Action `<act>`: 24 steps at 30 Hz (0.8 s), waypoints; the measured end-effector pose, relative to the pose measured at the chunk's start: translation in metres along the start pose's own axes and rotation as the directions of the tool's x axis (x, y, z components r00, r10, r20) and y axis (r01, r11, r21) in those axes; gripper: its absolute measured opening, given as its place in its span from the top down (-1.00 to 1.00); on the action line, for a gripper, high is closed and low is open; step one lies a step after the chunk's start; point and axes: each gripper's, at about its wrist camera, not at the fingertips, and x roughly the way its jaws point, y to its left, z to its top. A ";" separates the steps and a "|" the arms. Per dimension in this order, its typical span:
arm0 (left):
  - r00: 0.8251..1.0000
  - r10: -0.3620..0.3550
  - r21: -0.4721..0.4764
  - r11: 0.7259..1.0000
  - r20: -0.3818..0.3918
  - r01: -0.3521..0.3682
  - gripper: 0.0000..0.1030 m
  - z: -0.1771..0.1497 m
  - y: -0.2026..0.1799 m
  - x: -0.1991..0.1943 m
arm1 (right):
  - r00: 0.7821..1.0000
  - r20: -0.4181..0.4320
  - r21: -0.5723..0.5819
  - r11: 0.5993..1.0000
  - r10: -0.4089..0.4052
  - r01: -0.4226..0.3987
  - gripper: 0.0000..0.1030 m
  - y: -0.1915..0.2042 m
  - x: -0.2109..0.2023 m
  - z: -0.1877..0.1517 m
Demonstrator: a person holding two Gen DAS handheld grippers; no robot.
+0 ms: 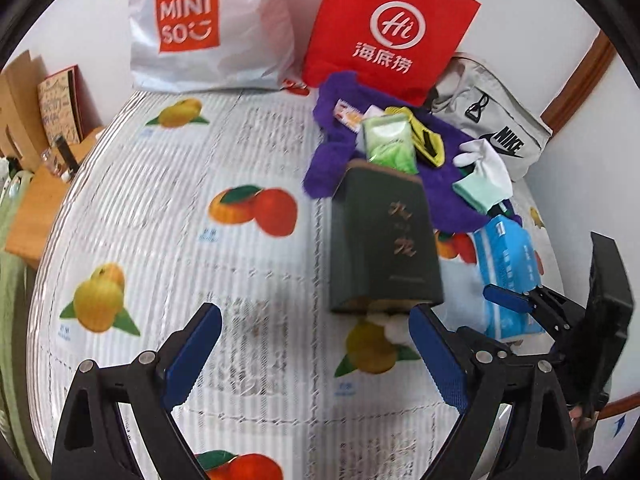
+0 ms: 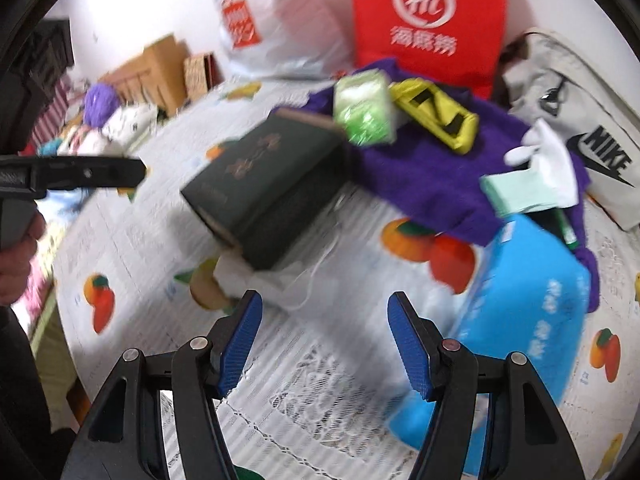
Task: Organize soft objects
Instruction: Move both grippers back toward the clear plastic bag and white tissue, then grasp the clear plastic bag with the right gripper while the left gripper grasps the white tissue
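With both tools' jaws apart and empty, I judged my right tool (image 2: pixel 324 336) should square over the blue tissue pack (image 2: pixel 524 300) before clamping.

Sheet (image 1: pixel 168 184): ribbed cloth, matt, fruit print. Towel (image 2: pixel 432 176): purple, fuzzy pile. Box (image 1: pixel 384 248): dark green card, slight sheen, gilt lettering. Green pack (image 1: pixel 390 142) and blue pack (image 2: pixel 532 304): glossy plastic film. White bag (image 1: pixel 240 40): crinkled, shiny plastic. Red bag (image 1: pixel 392 28): matt. Grey bag (image 1: pixel 492 120): matt cloth. Pads (image 2: pixel 240 340): blue, finely ribbed.
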 end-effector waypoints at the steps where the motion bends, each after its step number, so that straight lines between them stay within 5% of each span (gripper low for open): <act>1: 1.000 -0.009 -0.004 1.000 -0.002 0.009 -0.83 -0.002 0.003 0.001 | 1.000 -0.019 -0.021 1.000 -0.023 0.023 -0.26 0.004 0.007 -0.001; 9: 0.999 -0.044 -0.007 0.999 -0.023 0.044 -0.84 -0.012 0.010 0.010 | 0.981 -0.047 -0.135 0.975 -0.187 0.179 -0.10 0.022 0.030 -0.009; 10: 0.999 -0.047 -0.005 0.999 -0.027 0.047 -0.84 -0.013 0.010 0.011 | 0.985 -0.042 -0.138 0.977 -0.168 0.161 0.26 0.023 0.029 -0.009; 11: 0.998 -0.049 -0.001 0.999 -0.031 0.049 -0.84 -0.014 0.010 0.013 | 0.989 -0.051 -0.131 0.982 -0.141 0.134 0.83 0.021 0.029 -0.009; 12: 0.998 -0.048 0.003 0.999 -0.035 0.049 -0.84 -0.015 0.010 0.014 | 0.991 -0.060 -0.112 0.987 -0.119 0.112 0.95 0.020 0.029 -0.009; 15: 0.997 -0.049 0.019 0.999 -0.053 0.050 -0.84 -0.021 0.006 0.020 | 0.992 -0.050 -0.099 0.989 -0.118 0.113 0.94 0.020 0.022 -0.014; 24: 0.996 -0.031 0.019 0.999 -0.080 0.033 -0.84 -0.044 0.000 0.021 | 0.998 -0.016 0.019 0.998 0.064 -0.064 0.96 0.030 -0.018 -0.050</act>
